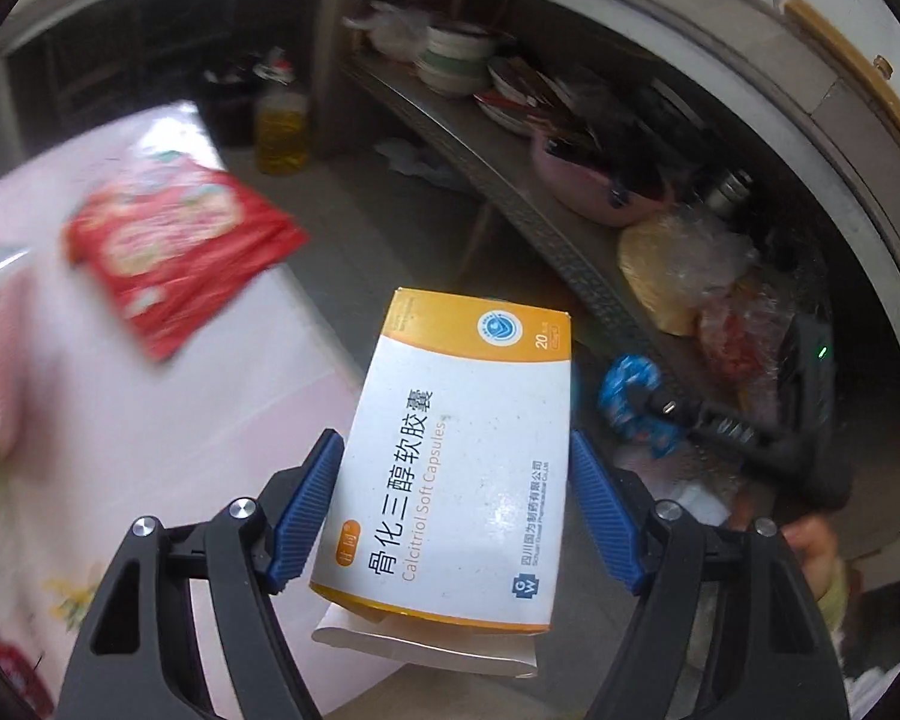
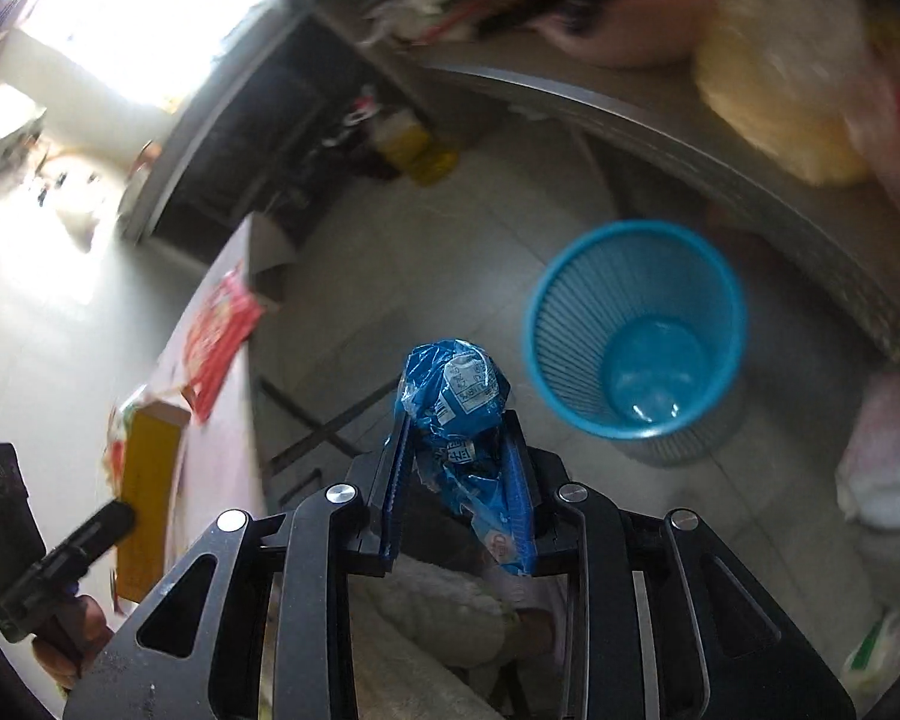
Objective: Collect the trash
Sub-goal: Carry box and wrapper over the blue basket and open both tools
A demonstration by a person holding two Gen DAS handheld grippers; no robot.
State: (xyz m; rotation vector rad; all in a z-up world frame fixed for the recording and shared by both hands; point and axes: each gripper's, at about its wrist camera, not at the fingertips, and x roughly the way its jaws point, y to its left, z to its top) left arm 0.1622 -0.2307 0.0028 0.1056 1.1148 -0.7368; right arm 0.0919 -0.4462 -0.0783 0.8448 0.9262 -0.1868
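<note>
Grey tiled floor (image 2: 450,252) runs between a cluttered shelf (image 1: 510,180) and my desk (image 1: 168,420) under its pale floral cloth, and on that floor stands the blue mesh wastebasket (image 2: 570,372), apparently empty. My right gripper (image 2: 459,450) is clenched on a crumpled blue plastic wrapper (image 2: 456,396), carried above the floor just short of the basket's rim. My left gripper (image 1: 456,510) pinches a white-and-orange Calcitriol capsule box (image 1: 468,450) by its long sides, its bottom flap hanging open, out past the desk edge. A red snack packet (image 1: 174,252) lies on the desk, not yet collected.

I judge this the carry-to-bin step, both grippers loaded. Next I need to bring the wrapper squarely over the basket mouth before I release, since it is light and could drift onto the floor. Then the box follows, and I go back for the red packet.
</note>
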